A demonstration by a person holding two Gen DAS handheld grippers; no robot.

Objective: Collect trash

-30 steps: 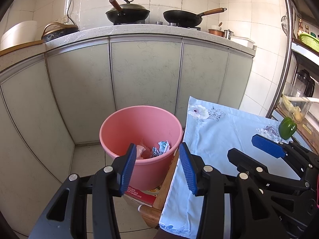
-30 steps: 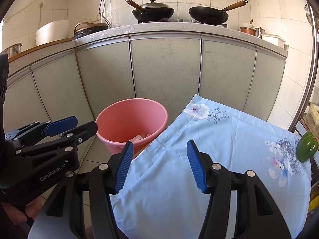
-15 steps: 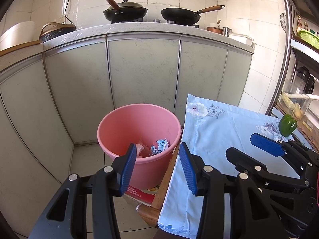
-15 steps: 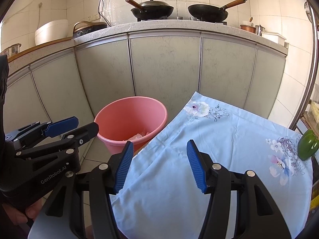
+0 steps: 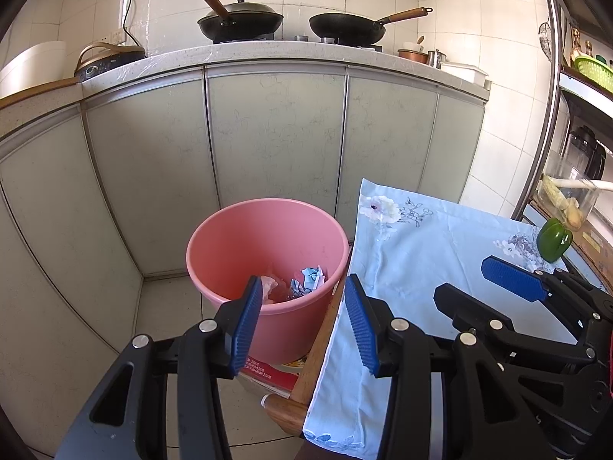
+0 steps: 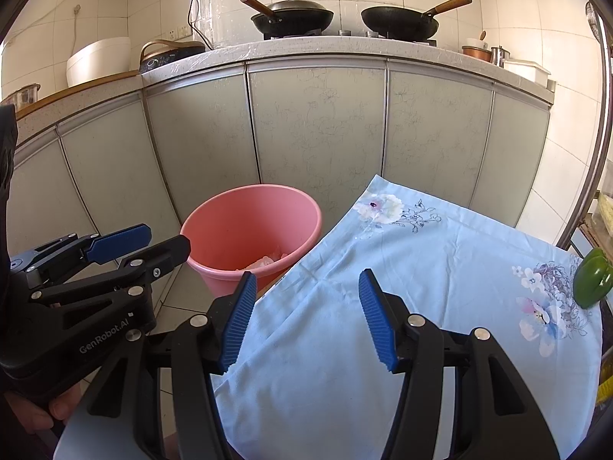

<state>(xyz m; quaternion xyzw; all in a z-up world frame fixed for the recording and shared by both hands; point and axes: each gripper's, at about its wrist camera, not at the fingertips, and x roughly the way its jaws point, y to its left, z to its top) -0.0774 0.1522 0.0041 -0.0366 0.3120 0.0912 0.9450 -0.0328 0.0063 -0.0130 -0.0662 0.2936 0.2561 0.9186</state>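
Each view looks forward and downward along its own claw, whose two blue-padded fingers fill the lower foreground.

The left wrist view sits left of the table (image 5: 306, 375) edge and looks almost straight into the pink bucket (image 5: 268, 230), which is near. The right claw (image 5: 479, 283) enters at lower right.

The right wrist view sits over the blue cloth (image 6: 402, 287). The bucket (image 6: 253, 222) lies farther off, left of centre. The left claw (image 6: 153, 241) enters at left.

Both views share the bucket, the cloth, the green pepper (image 5: 553, 239) at right, and the cabinet fronts (image 6: 318, 122) with two pans above.
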